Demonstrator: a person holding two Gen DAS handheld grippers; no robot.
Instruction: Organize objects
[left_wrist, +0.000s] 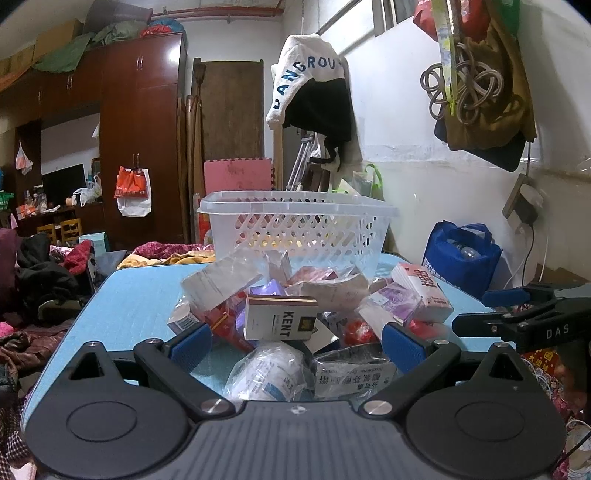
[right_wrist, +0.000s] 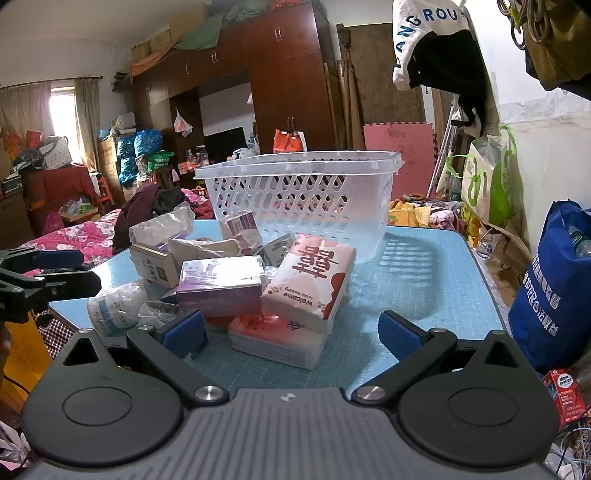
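Boxes (right_wrist: 221, 291) piled by basket (right_wrist: 299, 192), grippers apart

Beyond my work surface I note a dark wooden wardrobe (right_wrist: 284, 74) against the far wall, an orange and white plastic bag (left_wrist: 133, 191) hanging on its door. A pink foam mat (left_wrist: 238, 177) leans upright nearby. A white and black garment (left_wrist: 314, 92) hangs overhead. A blue tote bag (right_wrist: 554, 288) stands just beside the table (right_wrist: 424, 266).
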